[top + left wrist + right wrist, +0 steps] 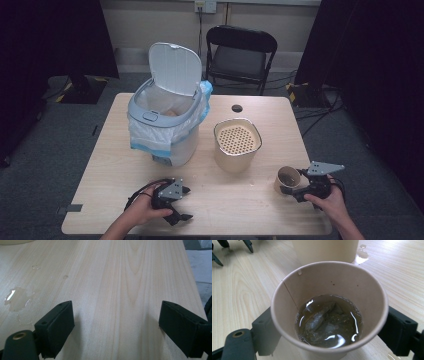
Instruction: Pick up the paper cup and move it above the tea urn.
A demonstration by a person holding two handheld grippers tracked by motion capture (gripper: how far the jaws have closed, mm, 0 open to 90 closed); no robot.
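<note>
The paper cup [329,307] stands upright near the right front corner of the bench [115,165], and I grasp it with my right gripper [300,190], one jaw pressed to each side of its wall. Seen from that gripper's own camera, the cup holds a shallow pool of brownish liquid with a soaked tea bag [319,317] lying in it, and a few dark specks cling to the inner wall. Just beyond the cup is a cream canister [237,145] with a perforated strainer insert set in its top. My left gripper [182,204] rests low over the bench near the front edge, well apart from the cup, its jaws released and wide with bare wood between them. A small wet patch [16,298] glistens on the wood ahead of it. At the back left stands a white bin [165,125], lid raised, with a plastic liner folded over its rim.
</note>
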